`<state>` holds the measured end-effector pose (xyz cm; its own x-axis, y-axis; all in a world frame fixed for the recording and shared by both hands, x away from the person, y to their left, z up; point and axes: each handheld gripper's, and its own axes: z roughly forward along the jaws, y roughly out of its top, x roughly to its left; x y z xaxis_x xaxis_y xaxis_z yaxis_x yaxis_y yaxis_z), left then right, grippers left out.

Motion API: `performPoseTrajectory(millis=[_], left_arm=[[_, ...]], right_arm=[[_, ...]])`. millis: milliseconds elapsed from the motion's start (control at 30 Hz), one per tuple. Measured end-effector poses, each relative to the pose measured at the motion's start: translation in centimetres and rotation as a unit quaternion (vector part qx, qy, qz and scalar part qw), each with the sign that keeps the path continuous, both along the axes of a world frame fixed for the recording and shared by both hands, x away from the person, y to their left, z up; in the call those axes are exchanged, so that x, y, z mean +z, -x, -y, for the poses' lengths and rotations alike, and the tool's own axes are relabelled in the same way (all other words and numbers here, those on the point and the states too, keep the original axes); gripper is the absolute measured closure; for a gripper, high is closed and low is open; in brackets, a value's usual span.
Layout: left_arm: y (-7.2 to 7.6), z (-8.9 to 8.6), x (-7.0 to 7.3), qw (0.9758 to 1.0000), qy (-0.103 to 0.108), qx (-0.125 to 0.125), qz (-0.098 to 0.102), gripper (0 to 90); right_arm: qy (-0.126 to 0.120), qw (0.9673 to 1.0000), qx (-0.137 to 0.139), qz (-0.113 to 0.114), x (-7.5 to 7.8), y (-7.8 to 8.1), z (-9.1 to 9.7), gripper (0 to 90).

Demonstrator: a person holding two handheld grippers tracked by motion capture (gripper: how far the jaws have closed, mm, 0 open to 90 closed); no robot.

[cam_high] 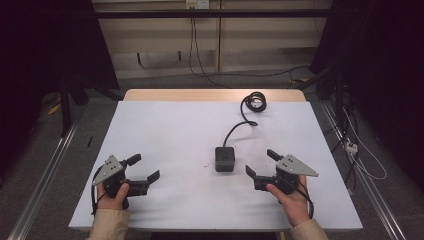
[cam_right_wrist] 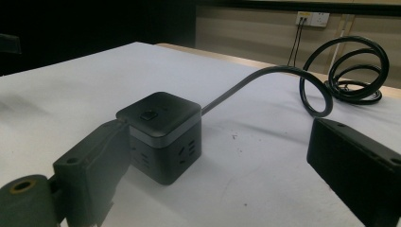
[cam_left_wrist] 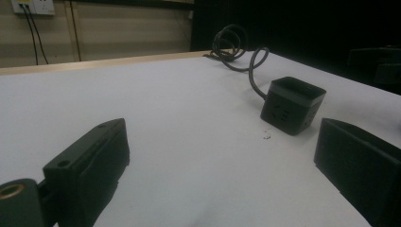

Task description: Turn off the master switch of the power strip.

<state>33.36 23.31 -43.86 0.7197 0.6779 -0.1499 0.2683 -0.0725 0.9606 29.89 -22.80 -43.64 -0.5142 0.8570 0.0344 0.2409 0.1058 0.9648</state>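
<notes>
Both grippers (cam_high: 144, 169) (cam_high: 261, 163) rest with fingers released; right gripper view reveals the cube socket's (cam_right_wrist: 161, 135) top button (cam_right_wrist: 148, 115).

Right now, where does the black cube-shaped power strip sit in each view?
High view: black cube-shaped power strip right of table centre, near the right gripper.
Left gripper view: right of centre, mid-height.
Right gripper view: centre-left, by the left jaw.
Shared landmark: its coiled black cable.
</notes>
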Motion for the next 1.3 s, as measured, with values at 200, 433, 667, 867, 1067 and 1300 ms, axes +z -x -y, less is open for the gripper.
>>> performPoseTrajectory(millis=[200, 433, 667, 867, 1067, 1300], left_arm=[[0.0, 0.0, 0.0, 1.0, -0.001, 0.0, 0.0, 3.8], [0.0, 0.0, 0.0, 1.0, -0.001, 0.0, 0.0, 3.8], [0.0, 0.1, 0.0, 1.0, -0.004, -0.002, -0.001, 3.8], [0.0, 0.1, 0.0, 1.0, -0.003, -0.001, -0.001, 3.8], [0.0, 0.1, 0.0, 1.0, -0.002, -0.002, 0.0, 3.8], [0.0, 0.1, 0.0, 1.0, -0.002, -0.003, 0.001, 3.8]], right_arm=[[-0.001, 1.0, 0.001, 0.001, 0.1, -0.2, -0.3, 7.2], [-0.002, 1.0, 0.001, 0.0, 0.2, -0.5, -0.4, 7.3], [-0.003, 1.0, 0.002, -0.001, 0.2, -0.8, -0.6, 7.3], [-0.005, 1.0, 0.004, -0.002, 0.2, -1.0, -0.9, 7.3], [-0.005, 1.0, 0.005, -0.002, 0.3, -1.2, -1.1, 7.3], [-0.005, 1.0, 0.008, -0.003, 0.3, -1.5, -1.4, 7.4]])
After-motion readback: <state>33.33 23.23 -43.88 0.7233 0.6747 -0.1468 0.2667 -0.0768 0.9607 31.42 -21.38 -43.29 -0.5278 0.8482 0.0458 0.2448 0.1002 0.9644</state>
